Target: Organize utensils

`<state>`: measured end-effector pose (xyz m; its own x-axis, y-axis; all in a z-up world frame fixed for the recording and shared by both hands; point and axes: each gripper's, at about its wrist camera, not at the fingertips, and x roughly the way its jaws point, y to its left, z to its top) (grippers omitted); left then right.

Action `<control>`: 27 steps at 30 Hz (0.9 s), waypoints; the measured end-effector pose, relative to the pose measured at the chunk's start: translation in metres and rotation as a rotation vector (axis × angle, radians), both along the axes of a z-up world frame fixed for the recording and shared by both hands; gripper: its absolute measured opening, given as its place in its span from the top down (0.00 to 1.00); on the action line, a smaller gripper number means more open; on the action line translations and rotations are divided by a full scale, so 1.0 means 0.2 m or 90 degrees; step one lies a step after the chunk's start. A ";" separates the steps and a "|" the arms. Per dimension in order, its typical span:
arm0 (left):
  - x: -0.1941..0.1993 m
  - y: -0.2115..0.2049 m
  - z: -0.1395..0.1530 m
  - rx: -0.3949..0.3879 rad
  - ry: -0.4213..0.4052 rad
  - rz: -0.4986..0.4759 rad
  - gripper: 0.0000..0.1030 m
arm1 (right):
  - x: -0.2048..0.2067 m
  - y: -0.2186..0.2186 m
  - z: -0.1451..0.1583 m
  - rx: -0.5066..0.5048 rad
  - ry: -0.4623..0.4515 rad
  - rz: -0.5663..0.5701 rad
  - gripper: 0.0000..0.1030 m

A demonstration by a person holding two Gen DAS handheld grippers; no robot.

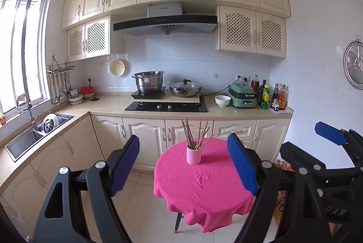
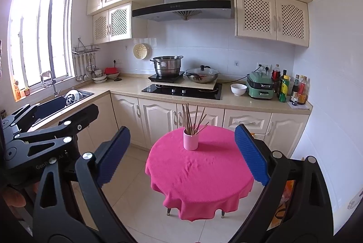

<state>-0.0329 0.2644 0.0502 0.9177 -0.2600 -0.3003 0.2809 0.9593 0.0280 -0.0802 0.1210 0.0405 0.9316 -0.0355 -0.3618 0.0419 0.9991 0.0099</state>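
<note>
Pink cloth is covering the small round table in the left wrist view, and a pink cup is standing upright toward its far side, holding a loose bundle of chopsticks that are fanning out above the rim. The left tongs are hovering short of the table with both blue pads spread wide and nothing between them; the cup is showing in the gap, which suggests the tool is being lined up on it. The right tongs are appearing at the right edge of this view, beside the left tool, likewise carrying nothing. In the right wrist view, the right tongs are gaping wide and empty, again framing the cup and chopsticks on the table, well apart from them. The left tool is showing only as black linkage at the left edge here. No utensils are lying loose on the cloth, so the chopsticks appear already gathered; judged from this, the work is either at its start or finished.
</note>
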 end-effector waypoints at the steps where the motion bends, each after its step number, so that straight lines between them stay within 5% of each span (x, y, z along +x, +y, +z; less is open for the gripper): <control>1: 0.00 0.00 0.00 0.000 0.000 0.000 0.24 | 0.00 0.00 0.00 0.001 0.000 0.000 0.11; 27: -0.01 0.00 0.00 0.002 0.001 -0.005 0.24 | -0.01 0.00 -0.03 0.003 0.008 0.000 0.11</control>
